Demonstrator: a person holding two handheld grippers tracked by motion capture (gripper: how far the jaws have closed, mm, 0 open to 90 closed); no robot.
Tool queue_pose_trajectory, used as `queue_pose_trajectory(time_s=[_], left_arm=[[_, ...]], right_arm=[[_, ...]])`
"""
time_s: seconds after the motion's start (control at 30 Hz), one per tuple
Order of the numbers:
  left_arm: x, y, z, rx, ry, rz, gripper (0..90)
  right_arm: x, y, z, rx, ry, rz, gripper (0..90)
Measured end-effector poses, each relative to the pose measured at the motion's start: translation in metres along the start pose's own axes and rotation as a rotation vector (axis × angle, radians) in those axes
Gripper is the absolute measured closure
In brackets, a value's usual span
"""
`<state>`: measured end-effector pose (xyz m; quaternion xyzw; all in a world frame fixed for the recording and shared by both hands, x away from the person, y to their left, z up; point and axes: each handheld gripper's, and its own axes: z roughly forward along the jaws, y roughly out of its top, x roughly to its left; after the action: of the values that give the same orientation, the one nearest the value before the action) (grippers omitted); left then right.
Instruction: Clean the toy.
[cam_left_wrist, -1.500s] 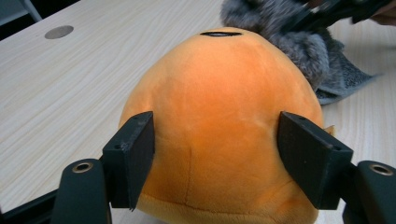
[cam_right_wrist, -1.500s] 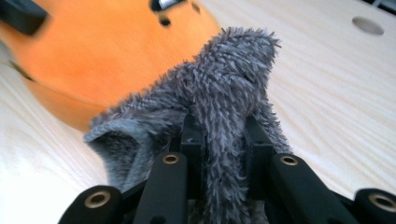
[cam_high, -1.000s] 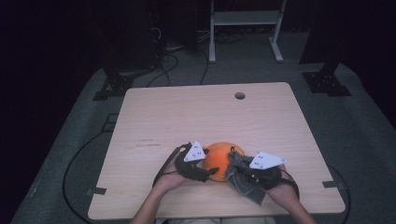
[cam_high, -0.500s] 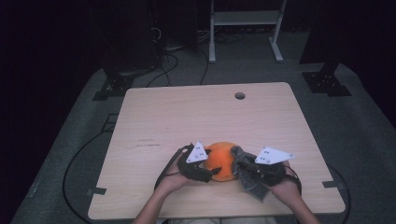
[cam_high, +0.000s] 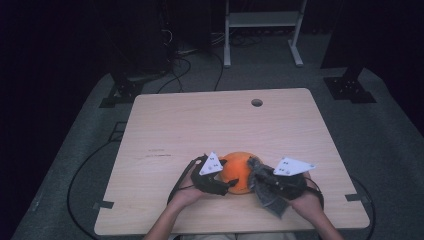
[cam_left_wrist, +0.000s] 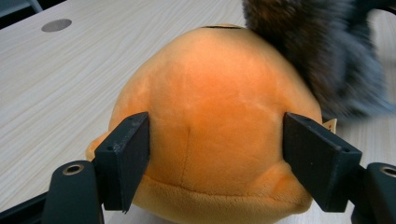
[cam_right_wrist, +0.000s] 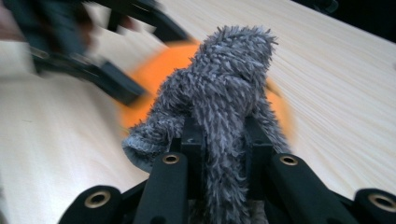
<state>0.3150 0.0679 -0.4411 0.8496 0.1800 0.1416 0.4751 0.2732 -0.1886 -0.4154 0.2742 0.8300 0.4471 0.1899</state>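
Since the earlier frames, the right claw (cam_high: 260, 176) has drawn its grey cloth (cam_high: 265, 192) a little nearer the person, and the left claw (cam_high: 231, 183) has just been opening around the orange plush toy (cam_high: 239, 170). That toy sits on the near middle of the tabletop (cam_high: 210, 125), between both hands. In the left gripper view, the black jaws stand either side of the toy (cam_left_wrist: 210, 121), apparently resting against its flanks without squeezing. In the right gripper view, the right claw (cam_right_wrist: 223, 140) is clamped tight on the cloth (cam_right_wrist: 224, 88), which stands up in a shaggy tuft and drapes against the toy's right side.

With the left jaws loosening, the toy could roll or slide when the cloth drags across it, since little would pin it down.

The toy is a smooth, dome-shaped, short-pile plush with a stitched seam down its middle. The cloth is coarse, long-fibred microfibre. The tabletop is pale wood grain.
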Motion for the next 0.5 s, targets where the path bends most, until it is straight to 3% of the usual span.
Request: queue_pose_trajectory(time_s=[0.03,0.17,0.37,0.43,0.5], left_arm=[[0.001,-0.001,-0.002,-0.009,-0.034,0.015,17.1],[0.003,0.003,-0.010,-0.021,-0.046,0.014,13.8],[0.009,0.000,-0.014,-0.036,-0.057,-0.011,35.9],[0.010,-0.001,-0.014,-0.043,-0.051,-0.016,38.6],[0.006,0.000,-0.011,-0.045,-0.056,0.002,38.9]], right_arm=[[0.004,-0.002,0.009,0.034,-0.013,-0.034,73.8],[-0.003,-0.008,0.007,0.023,-0.003,0.014,74.0],[-0.008,-0.014,0.005,0.042,-0.013,0.029,74.3],[-0.012,-0.015,0.001,0.089,-0.095,0.009,74.4],[-0.007,-0.011,-0.004,0.047,-0.101,0.021,74.4]])
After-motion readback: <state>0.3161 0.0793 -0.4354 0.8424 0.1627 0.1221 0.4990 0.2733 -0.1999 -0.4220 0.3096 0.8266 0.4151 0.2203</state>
